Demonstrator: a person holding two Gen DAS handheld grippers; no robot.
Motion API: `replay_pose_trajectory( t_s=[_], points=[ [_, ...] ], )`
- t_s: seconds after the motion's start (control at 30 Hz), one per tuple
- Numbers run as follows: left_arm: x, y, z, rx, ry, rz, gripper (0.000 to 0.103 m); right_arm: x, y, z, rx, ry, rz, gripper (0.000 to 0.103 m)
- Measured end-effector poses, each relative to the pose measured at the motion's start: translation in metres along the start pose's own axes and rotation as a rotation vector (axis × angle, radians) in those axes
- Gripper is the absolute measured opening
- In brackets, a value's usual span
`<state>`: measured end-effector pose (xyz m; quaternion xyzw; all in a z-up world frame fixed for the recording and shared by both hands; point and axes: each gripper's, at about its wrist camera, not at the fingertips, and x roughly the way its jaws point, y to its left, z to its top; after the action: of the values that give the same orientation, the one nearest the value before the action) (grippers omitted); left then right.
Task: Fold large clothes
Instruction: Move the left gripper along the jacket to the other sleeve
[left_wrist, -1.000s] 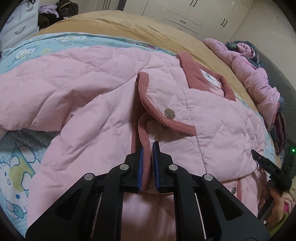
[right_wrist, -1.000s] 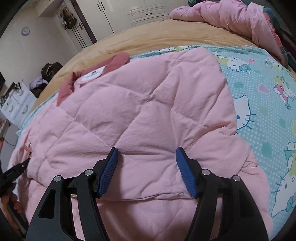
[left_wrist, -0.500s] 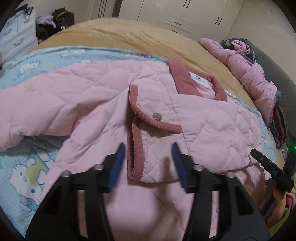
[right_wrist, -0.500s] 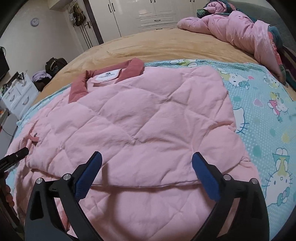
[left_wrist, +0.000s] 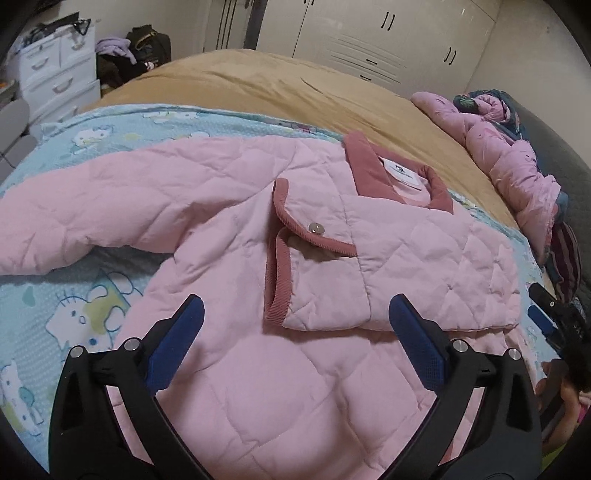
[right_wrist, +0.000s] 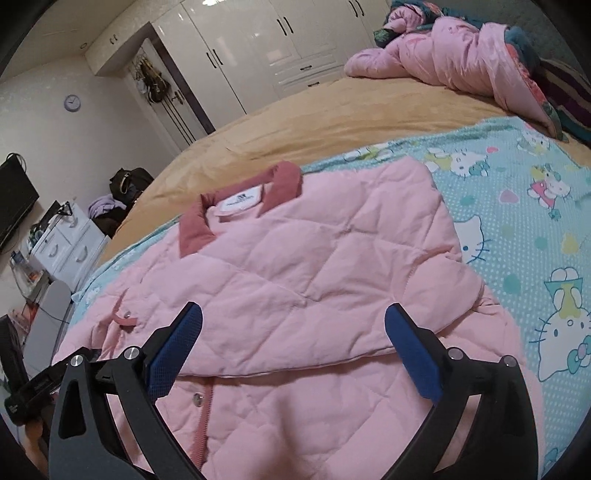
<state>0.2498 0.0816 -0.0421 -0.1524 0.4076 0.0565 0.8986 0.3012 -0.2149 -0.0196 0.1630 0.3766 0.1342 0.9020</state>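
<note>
A pink quilted jacket (left_wrist: 258, 369) lies spread on the bed, dark pink collar (left_wrist: 365, 166) at the far end. One sleeve is folded across the chest, and its ribbed cuff (left_wrist: 279, 288) rests flat near a snap button (left_wrist: 315, 228). The other sleeve (left_wrist: 74, 206) stretches out to the left. My left gripper (left_wrist: 295, 306) hovers above the cuff, its jaws opening with nothing pressed between them. In the right wrist view my right gripper (right_wrist: 293, 314) hangs open over the folded side of the jacket (right_wrist: 295, 280), touching nothing. The collar (right_wrist: 195, 232) lies beyond it.
A teal cartoon-cat blanket (right_wrist: 535, 229) lies under the jacket on a tan bed cover (left_wrist: 277, 85). A heap of pink bedding (right_wrist: 461, 55) sits at the far right. White drawers (left_wrist: 55, 74) and bags stand beyond the bed on the left, wardrobes behind.
The left gripper let go of the sleeve cuff and its jaws spread wide. The right jaws widened too. Both grippers rose and drew back from the jacket.
</note>
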Motion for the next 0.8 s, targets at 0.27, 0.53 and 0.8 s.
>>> replay_pose_trajectory(
  t_s=[0.27,0.53,0.8],
  points=[
    [-0.019,0.003,0.005,0.024,-0.044,0.017,0.094,-0.017,0.04,0.002,-0.103,-0.039,-0.04,0.099],
    [-0.033,0.026,0.012,-0.024,-0.062,0.045,0.094,-0.026,0.075,0.0,-0.137,-0.04,-0.019,0.099],
    [-0.04,0.043,0.018,-0.057,-0.068,0.048,0.094,-0.026,0.111,0.0,-0.185,-0.031,0.002,0.099]
  ],
)
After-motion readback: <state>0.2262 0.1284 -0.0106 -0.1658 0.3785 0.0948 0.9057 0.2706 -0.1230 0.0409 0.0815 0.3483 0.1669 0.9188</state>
